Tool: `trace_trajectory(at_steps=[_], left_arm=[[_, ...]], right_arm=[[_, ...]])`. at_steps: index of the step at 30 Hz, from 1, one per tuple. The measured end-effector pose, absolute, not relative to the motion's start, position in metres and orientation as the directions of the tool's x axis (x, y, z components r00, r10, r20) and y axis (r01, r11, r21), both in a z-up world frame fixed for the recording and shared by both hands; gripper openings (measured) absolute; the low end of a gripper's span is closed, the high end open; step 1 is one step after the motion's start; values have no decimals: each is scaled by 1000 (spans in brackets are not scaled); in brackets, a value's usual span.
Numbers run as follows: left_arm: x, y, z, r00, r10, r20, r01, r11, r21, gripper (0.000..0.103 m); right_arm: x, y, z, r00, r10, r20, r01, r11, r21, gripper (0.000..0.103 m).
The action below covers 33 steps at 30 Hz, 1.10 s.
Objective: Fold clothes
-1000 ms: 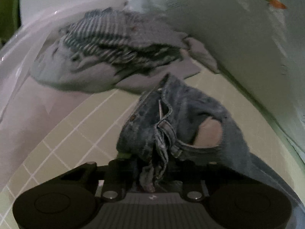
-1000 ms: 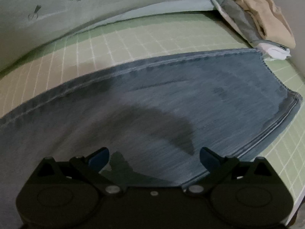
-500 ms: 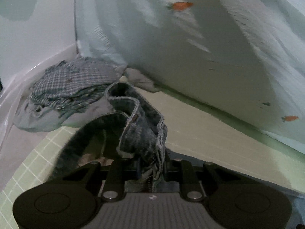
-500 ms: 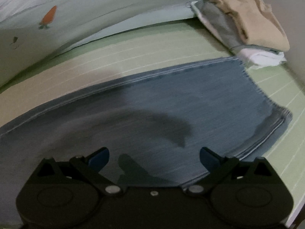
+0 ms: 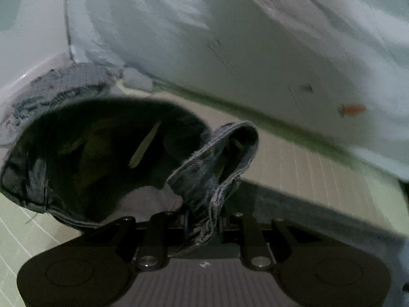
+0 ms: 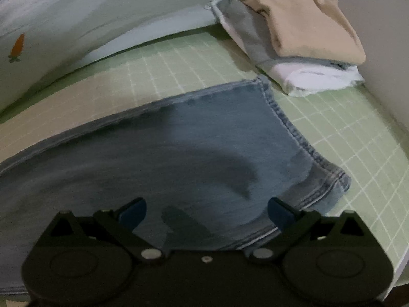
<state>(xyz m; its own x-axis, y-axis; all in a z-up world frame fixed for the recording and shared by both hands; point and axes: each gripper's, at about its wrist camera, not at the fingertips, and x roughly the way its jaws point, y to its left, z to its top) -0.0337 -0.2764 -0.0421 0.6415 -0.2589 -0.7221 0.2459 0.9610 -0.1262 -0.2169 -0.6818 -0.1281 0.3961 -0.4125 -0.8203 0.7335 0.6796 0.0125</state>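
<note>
Green gridded bed sheet (image 6: pixel 332 133): jeans leg (image 6: pixel 204 138) flat on it; folded clothes stack (image 6: pixel 294 48) at far corner.

Left gripper (image 5: pixel 203 226) pinched nearly closed on denim, right gripper (image 6: pixel 206 211) spread wide, angled downward

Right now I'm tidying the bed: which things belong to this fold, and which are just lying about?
In the job:
- jeans, waistband clamped in the left gripper
- right gripper, open above the leg

Lying about:
- folded stack
- checked shirt heap
- carrot-print quilt
- grid sheet
</note>
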Motion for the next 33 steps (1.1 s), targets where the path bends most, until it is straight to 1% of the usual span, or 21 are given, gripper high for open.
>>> trace_trajectory(at_steps=[5,8,10,12,13,15,18,19,21,24,27,28,32,33], left_arm=[[-40,-304,-75,595,-219,-773,267,961,-67,20],[-36,-312,-81,586,-184,-789,268,963,-26,21],[-32,-315,-78,579,-186,-794,278,960,-23,28],[-29,-316,-73,570,-198,-797,287,957,-32,31],[-29,-316,-70,570,-201,-797,291,956,-34,35],[-27,-318,-64,560,-235,-795,312,948,-61,39],[-29,-320,-48,566,-287,-773,352,932,-88,50],[-30,-321,-42,577,-302,-759,366,926,-91,52],[-33,-322,-30,591,-340,-731,389,915,-110,53],[-33,-317,-16,636,-343,-691,367,922,-120,53],[-31,-313,-13,687,-260,-678,331,943,-26,62],[-29,-311,-16,694,-230,-683,319,948,5,63],[-23,-303,-39,630,-187,-754,306,952,20,67],[-23,-302,-44,617,-185,-765,309,951,19,70]], right_arm=[[-214,-696,-146,388,-381,-839,747,664,44,102],[-207,-697,-149,391,-381,-838,732,681,32,102],[-204,-698,-149,397,-384,-834,727,686,30,102],[-203,-699,-151,397,-391,-831,734,678,31,103],[-202,-699,-151,396,-394,-829,736,676,30,103],[-202,-698,-152,396,-397,-828,736,677,27,103],[-203,-698,-152,397,-399,-827,736,677,27,103],[-203,-698,-152,398,-399,-826,735,677,27,103],[-204,-697,-152,398,-399,-826,734,678,26,103],[-206,-696,-152,399,-397,-827,733,680,27,103],[-206,-696,-152,398,-397,-827,731,682,25,103],[-206,-696,-152,398,-397,-827,731,682,24,103],[-204,-695,-153,399,-396,-827,725,689,20,103],[-204,-695,-153,399,-396,-827,723,690,18,103]])
